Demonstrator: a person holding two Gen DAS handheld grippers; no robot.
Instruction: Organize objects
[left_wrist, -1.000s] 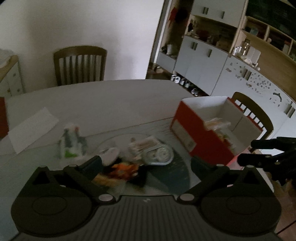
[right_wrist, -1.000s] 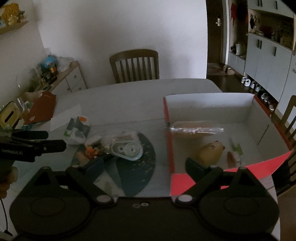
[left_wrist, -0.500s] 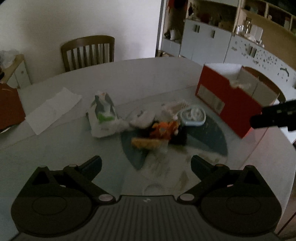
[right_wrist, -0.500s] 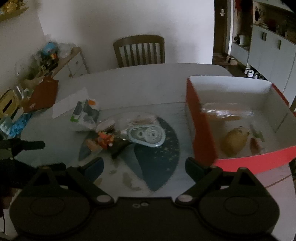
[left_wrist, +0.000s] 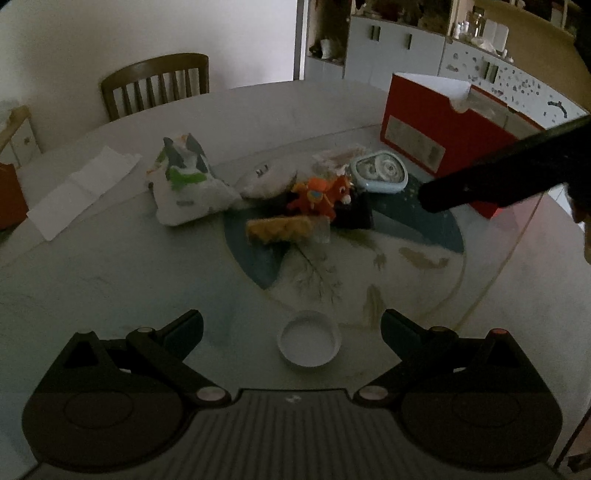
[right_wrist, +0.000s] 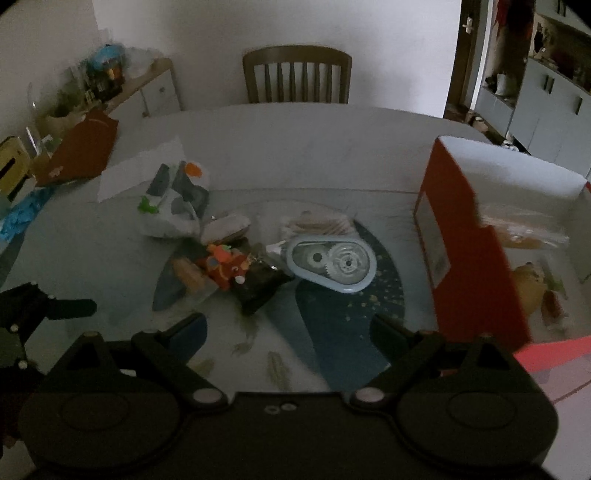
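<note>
A heap of small things lies mid-table: an orange toy (left_wrist: 320, 195) (right_wrist: 221, 266), a yellow snack packet (left_wrist: 284, 229), a dark packet (right_wrist: 260, 286), a pale blue correction-tape case (left_wrist: 379, 172) (right_wrist: 332, 264) and a white printed bag (left_wrist: 186, 182) (right_wrist: 173, 205). The red box (left_wrist: 436, 140) (right_wrist: 469, 251) stands at the right, holding a tan toy (right_wrist: 529, 284) and a clear wrapped packet (right_wrist: 524, 230). My left gripper (left_wrist: 291, 326) is open over the table's near edge, a white round lid (left_wrist: 309, 342) between its fingers. My right gripper (right_wrist: 288, 330) is open and empty, short of the heap.
A sheet of white paper (left_wrist: 79, 190) lies at the far left of the table. A wooden chair (right_wrist: 295, 74) stands behind the table. Cabinets (left_wrist: 399, 48) line the right wall, and a cluttered sideboard (right_wrist: 103, 88) stands at the left. A red-brown bag (right_wrist: 83, 147) lies at the table's left edge.
Both grippers have drawn back and swung left, so the heap sits farther off and the red box has slid to the right. The white lid has come into the left wrist view.
</note>
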